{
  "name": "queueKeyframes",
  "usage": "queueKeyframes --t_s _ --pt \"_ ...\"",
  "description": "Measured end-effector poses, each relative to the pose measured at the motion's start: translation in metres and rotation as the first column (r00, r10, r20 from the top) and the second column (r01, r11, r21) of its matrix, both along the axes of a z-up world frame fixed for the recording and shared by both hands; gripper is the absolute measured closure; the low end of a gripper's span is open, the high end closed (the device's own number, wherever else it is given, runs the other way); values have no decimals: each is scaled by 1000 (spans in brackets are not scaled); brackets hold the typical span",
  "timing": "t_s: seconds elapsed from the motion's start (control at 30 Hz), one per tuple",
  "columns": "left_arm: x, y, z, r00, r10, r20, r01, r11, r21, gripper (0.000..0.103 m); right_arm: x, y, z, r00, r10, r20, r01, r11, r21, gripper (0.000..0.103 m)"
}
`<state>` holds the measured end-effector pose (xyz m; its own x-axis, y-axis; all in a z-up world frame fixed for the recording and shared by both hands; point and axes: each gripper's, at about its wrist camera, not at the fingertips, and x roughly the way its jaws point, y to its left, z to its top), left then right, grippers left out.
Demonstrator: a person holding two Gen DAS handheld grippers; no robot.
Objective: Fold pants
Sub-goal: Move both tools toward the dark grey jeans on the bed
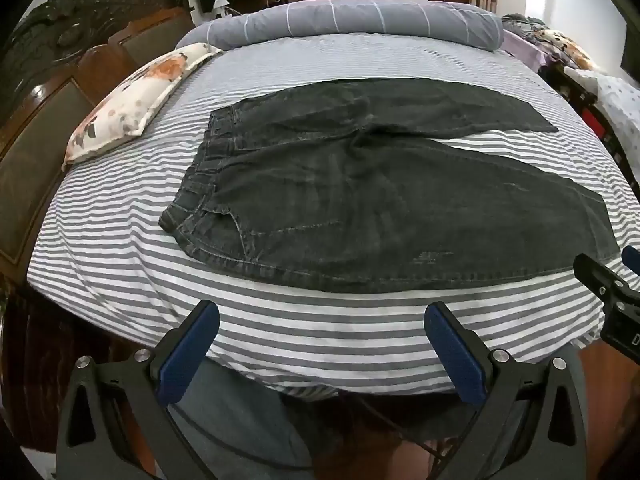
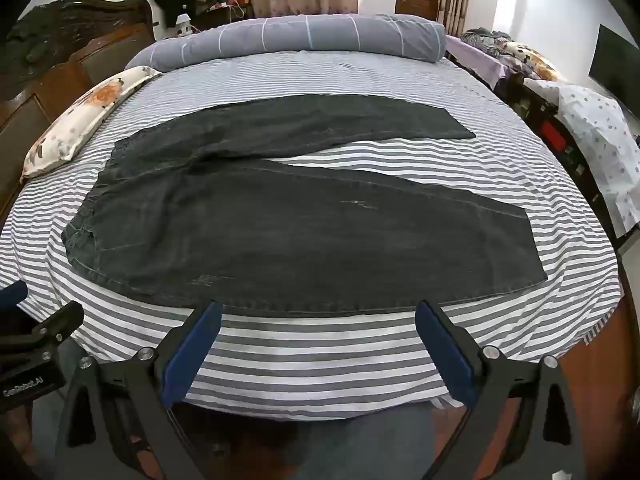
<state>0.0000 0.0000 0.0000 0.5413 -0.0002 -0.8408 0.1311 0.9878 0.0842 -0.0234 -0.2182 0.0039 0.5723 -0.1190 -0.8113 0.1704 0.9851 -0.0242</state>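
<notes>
Dark pants (image 1: 360, 184) lie flat and unfolded on the striped bed (image 1: 280, 328), waistband to the left, legs spread. Left tongs (image 1: 322, 344) and right tongs (image 2: 318, 340) both gape wide, empty, above the bed's near edge.

Both wrist views near bed (image 1: 120, 280) edge, angled down, sharing pants (image 1: 360, 200)

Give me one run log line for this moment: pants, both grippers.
pants: flat on bed, unfolded, legs apart | left gripper: open, empty | right gripper: open, empty
</notes>
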Motion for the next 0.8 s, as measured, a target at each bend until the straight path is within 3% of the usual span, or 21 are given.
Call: queueKeyframes --t_s 0.43,0.8 --pt "1 6 -5 999 32 -13 -32 999 -30 1 -1 -1 0 1000 1 -4 -1 1000 18 7" --pt "1 8 -7 1000 29 6 -29 1000 -9 1 -2 -2 -3 1000 -1 6 1 1000 27 7"
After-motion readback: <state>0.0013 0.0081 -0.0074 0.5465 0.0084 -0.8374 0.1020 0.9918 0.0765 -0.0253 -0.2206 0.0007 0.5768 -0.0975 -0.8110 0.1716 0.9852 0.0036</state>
